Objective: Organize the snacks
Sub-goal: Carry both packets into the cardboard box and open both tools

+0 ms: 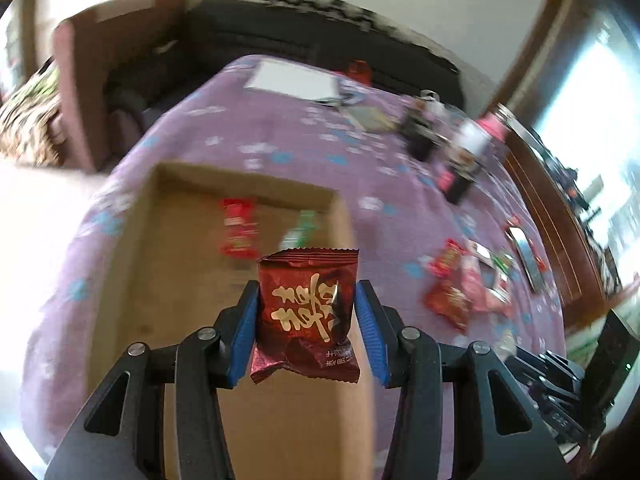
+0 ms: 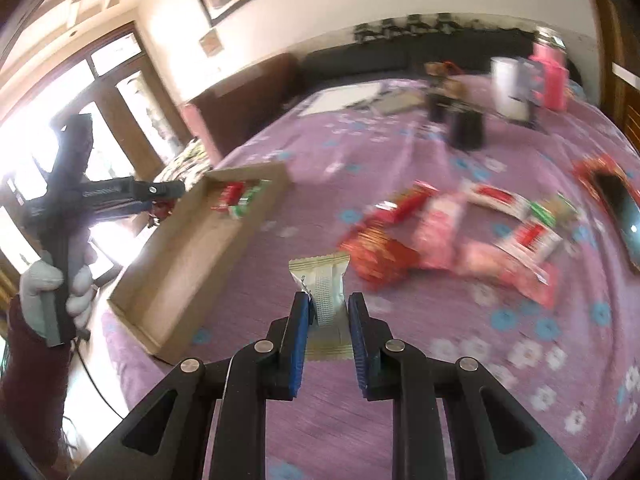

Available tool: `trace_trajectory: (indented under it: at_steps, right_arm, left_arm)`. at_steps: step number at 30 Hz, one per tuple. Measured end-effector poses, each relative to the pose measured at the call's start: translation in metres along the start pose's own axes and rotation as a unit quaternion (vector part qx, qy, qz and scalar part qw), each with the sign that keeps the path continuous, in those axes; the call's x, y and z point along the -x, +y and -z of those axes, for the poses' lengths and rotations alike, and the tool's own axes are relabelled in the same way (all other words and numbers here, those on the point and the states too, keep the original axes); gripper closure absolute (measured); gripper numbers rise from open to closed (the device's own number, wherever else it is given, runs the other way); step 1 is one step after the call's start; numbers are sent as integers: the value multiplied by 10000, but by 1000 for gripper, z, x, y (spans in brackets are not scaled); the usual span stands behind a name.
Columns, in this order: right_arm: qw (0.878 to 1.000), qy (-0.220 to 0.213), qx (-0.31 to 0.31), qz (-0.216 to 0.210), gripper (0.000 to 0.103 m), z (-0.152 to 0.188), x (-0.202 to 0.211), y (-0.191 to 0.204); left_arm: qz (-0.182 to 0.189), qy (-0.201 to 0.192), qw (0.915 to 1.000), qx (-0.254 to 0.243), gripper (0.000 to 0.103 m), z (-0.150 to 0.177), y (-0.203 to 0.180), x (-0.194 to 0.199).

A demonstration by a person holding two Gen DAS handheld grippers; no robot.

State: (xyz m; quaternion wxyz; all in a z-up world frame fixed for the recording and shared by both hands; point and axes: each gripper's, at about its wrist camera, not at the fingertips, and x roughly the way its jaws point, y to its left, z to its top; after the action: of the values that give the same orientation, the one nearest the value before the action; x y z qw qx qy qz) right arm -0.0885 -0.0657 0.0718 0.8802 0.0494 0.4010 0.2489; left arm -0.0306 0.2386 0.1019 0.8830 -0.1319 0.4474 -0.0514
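Left wrist view: left gripper clamped on a dark red foil snack packet with gold lettering. Blue ribbed pads press both side edges of the packet, which stands upright dead centre between the fingers, crimped top edge above the tips. Directly behind and below it, centre frame, a shallow brown cardboard tray on a purple flower-print cloth. Inside the tray near its far wall: one red wrapped snack and one green-and-white wrapped snack, side by side, blurred. Right of frame, a loose pile of red and pink snack packets on the cloth, well apart from the tray. Heavy motion blur on the background.

Right wrist view: right gripper closed on a white-and-gold wrapped snack. Packet sits edge-on between the blue pads, top sticking up past the fingertips, lower crimp showing below in the gap. Left pad clearly touches it; right side contact hard to tell. Cardboard tray at centre left, the two snacks at its far end. The left gripper shows at left edge, held by a grey-gloved hand, tips just above the tray's left rim, red packet in them. Scattered pile at centre right, beyond the tips.
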Motion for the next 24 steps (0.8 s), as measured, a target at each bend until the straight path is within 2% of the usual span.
trace_trajectory:
  at_steps: [3,9,13,18,20,24]
  right_arm:
    - [9996,61,214,-177,83,-14,-16,28]
    - [9969,225,491,-576,83,-49,-63,79]
    - [9931,685,519,-795,83,-73,-118,108]
    - [9885,1137,663,-748,83,-87,-173,132]
    - [9868,1279,691,-713,83,-89,-190,137]
    - [9857,1371,740,-635,83,-90,-207,142]
  left_arm:
    - [-202,-13,9995,230,57,-3,31,0]
    - [-327,78,9976,605,57,-20,66,-22]
    - [-409,288,9961,722,57,-33,79,-55]
    - [-470,529,9940,832,57,-42,91,-91]
    - [-579,421,9947,737,57,-46,90,-93]
    - [-456,367,9952,782,55,-50,91,-93]
